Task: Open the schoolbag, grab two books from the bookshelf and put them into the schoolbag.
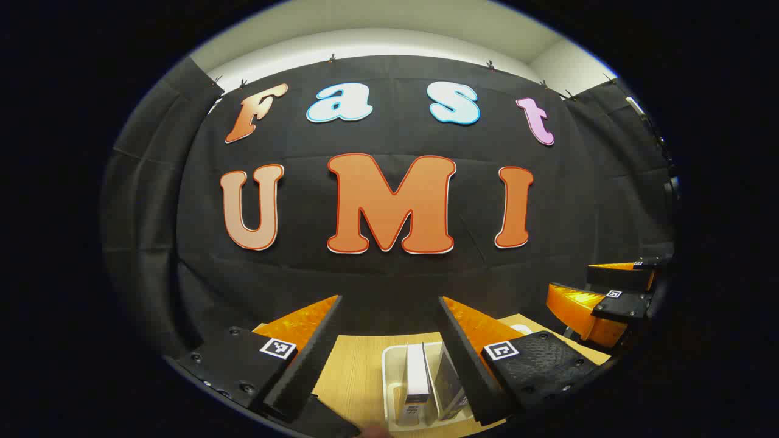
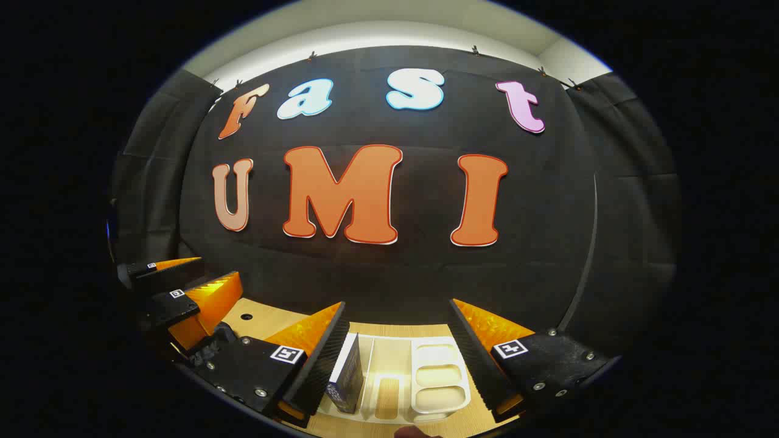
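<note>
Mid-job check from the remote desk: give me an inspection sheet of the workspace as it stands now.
Surface: light wooden table, bare around the rack.
Job's things: white bookshelf rack on the table; one book upright in its left slot in the right gripper view; upright books in the left gripper view. Schoolbag: nothing seen.
Clutter: nothing seen.
Grippers: left gripper open, raised above the rack; right gripper open, also raised.
Cables: nothing seen.
Surroundings: black cloth wall behind the table, pale ceiling above.
</note>
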### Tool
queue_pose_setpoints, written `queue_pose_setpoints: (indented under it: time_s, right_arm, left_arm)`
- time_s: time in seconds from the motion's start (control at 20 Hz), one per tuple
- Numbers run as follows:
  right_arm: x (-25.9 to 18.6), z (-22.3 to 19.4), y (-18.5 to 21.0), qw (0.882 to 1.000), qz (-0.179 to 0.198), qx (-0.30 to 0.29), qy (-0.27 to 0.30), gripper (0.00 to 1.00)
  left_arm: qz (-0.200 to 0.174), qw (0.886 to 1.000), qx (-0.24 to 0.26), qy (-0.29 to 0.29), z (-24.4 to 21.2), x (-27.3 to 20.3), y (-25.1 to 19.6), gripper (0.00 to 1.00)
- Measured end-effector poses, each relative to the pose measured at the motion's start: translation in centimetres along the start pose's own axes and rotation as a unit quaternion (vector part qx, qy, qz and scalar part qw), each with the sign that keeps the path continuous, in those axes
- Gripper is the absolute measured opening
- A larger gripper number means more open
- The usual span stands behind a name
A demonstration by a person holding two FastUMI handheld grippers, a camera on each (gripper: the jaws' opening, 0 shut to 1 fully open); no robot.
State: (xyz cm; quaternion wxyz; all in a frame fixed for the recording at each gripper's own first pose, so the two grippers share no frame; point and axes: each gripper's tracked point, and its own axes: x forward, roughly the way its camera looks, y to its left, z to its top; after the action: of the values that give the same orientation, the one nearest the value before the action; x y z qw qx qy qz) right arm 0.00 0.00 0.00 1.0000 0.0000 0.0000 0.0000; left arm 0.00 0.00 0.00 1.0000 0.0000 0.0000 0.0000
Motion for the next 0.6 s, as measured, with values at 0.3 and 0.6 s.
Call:
queue_pose_setpoints:
  time_s: [0.3,0.6]
  right_arm:
    - [0.1,-0.3,-0.7,1.0,-0.011,-0.009,-0.002,0.97]
    - [0.0,-1.1,0.4,1.0,0.004,-0.002,0.007,0.97]
  left_arm:
    - [0.002,1.0,0.021,0.002,-1.0,-0.2,-0.3,0.96]
    - [0.007,1.0,0.027,0.009,-2.3,-0.6,0.1,0.98]
